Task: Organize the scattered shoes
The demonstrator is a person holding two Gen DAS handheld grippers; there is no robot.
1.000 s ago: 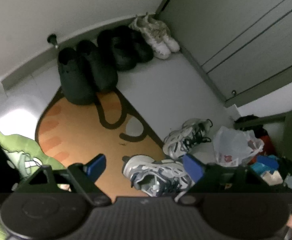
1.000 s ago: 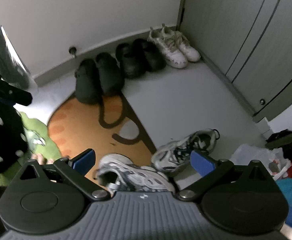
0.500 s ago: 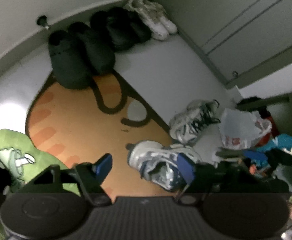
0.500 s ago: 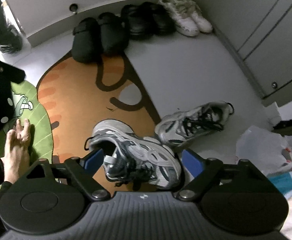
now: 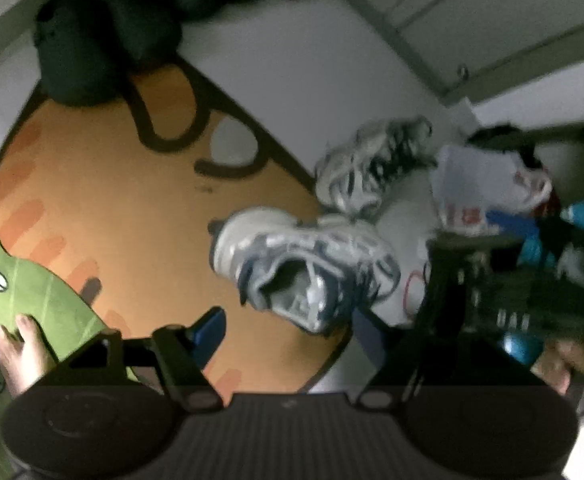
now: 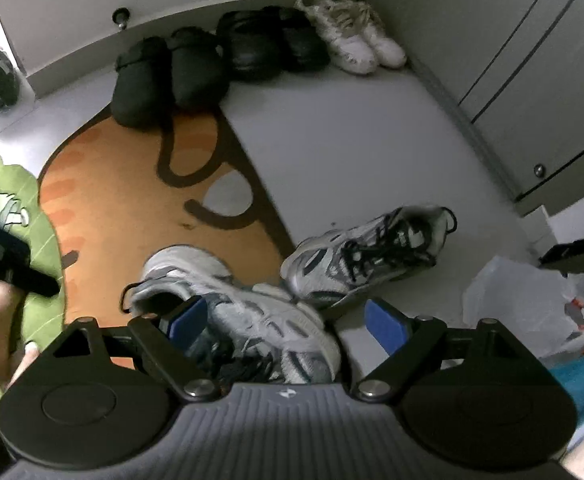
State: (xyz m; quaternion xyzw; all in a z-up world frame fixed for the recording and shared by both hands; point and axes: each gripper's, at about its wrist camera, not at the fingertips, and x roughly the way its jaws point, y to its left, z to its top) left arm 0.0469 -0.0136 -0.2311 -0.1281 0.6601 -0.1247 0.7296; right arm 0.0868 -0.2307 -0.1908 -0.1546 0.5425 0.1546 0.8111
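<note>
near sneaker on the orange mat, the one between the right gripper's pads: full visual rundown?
The near sneaker is a silver-grey running shoe with navy trim, mesh-like panels, dark laces and a pale sole. It lies tipped on its side, collar opening showing, on the orange mat near the mat's edge. Its toe end sits against or just short of the second sneaker; contact is unclear. It lies between the open pads of the right gripper, and neither pad visibly presses on it.

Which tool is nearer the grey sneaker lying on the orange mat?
Right. The right tool straddles the grey sneaker, pads either side; the left tool hangs just short of its heel.
</note>
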